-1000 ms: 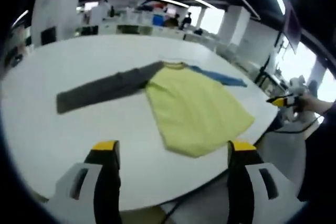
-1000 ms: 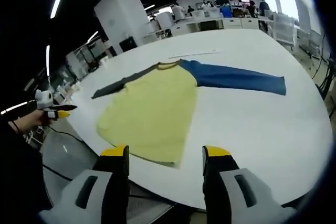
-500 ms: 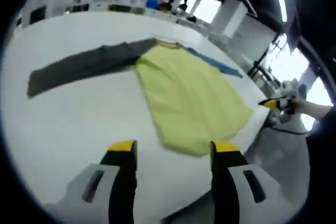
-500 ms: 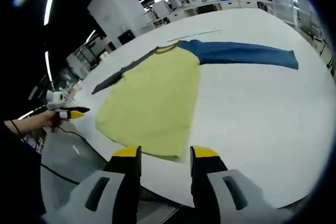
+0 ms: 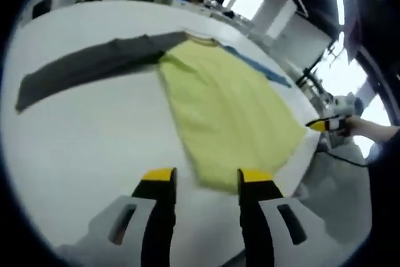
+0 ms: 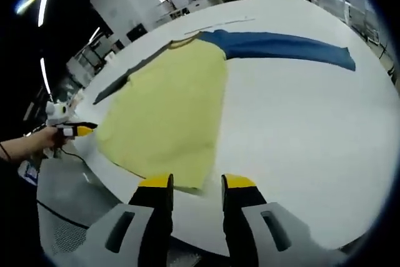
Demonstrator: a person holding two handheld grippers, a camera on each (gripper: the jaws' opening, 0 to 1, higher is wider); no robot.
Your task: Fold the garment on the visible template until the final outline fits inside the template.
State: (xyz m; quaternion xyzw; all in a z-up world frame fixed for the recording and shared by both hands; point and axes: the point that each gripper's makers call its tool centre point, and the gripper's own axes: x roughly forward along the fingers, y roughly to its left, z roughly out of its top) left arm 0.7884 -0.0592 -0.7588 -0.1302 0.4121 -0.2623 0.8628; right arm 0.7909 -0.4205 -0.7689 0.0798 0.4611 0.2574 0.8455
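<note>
Left gripper point(image 5: 201, 178) and right gripper point(image 6: 195, 184) both hovered released, jaws narrower than a second ago, each closer to the hem corners of the yellow long-sleeved fabric shirt point(image 5: 228, 107) with one grey sleeve point(image 5: 87, 67) and one blue sleeve point(image 6: 284, 47). Shirt lay flat, sleeves spread, on the white round table point(image 6: 300, 129). Open-plan office behind.
</note>
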